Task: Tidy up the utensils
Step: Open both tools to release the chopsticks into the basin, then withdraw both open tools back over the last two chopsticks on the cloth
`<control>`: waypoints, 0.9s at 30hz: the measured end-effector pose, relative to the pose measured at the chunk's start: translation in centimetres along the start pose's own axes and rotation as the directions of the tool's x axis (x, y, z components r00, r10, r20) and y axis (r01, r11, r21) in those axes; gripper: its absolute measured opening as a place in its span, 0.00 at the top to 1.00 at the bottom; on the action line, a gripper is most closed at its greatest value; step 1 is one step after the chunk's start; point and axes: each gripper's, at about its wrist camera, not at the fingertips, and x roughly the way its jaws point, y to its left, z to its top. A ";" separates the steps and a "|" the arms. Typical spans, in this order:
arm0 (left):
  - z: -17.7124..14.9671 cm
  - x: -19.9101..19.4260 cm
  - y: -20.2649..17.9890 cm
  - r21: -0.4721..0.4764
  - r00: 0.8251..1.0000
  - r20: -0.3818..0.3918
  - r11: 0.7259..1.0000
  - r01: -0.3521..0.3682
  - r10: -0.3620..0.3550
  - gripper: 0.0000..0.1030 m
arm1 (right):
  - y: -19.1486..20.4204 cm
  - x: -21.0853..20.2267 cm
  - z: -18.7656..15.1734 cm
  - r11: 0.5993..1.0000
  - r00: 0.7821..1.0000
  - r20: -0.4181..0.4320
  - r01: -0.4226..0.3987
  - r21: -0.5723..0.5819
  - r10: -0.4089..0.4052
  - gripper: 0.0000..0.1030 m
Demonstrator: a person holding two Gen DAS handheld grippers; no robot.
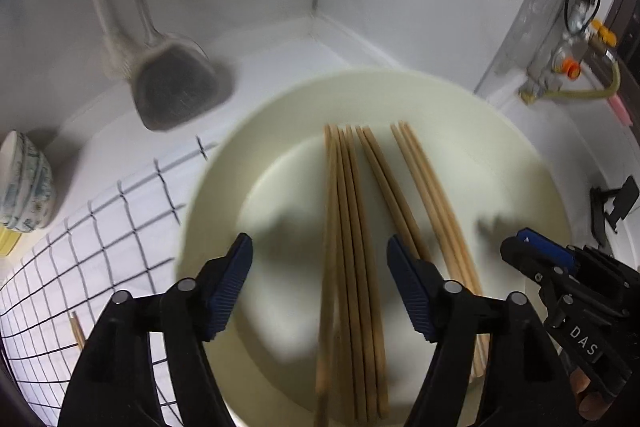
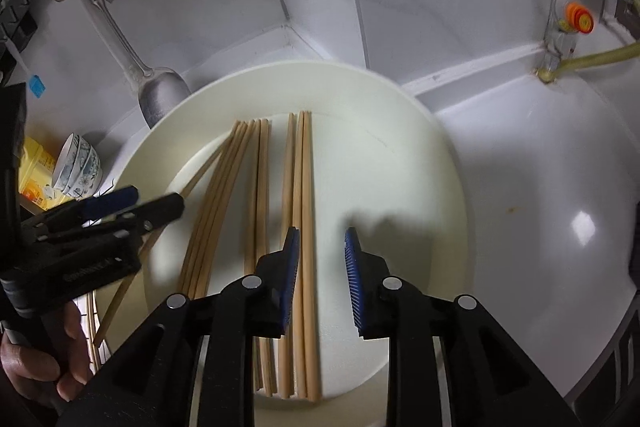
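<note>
- My left gripper (image 1: 320, 267) and right gripper (image 2: 322, 259), nearest the lenses, both hang with jaws apart and hold nothing.
- Cream plate (image 1: 500, 155): sits on the white counter (image 2: 540, 187), beneath both grippers.
- Wooden chopsticks (image 2: 300, 227): lie lengthwise across the plate in loose groups; one stray pair slants over the left rim.
- Step in hand, as I judge it: selecting chopsticks to lift. Next, I must lower one gripper astride a bundle and close.
</note>
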 end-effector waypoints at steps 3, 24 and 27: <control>0.0 -1.2 0.5 -0.002 1.000 0.011 1.000 -0.018 0.018 0.26 | 0.3 -1.1 -0.1 1.000 1.000 0.022 -0.003 -0.012 0.003 0.73; -4.7 -12.5 9.5 -0.169 0.985 0.116 0.980 -0.104 0.125 0.15 | 5.5 -5.7 -1.4 0.987 0.989 0.073 -0.123 -0.099 0.131 0.50; -6.7 -14.0 12.0 -0.223 0.980 0.103 0.964 -0.144 0.170 0.13 | 7.7 -5.4 -1.4 0.973 0.981 0.055 -0.175 -0.150 0.185 0.46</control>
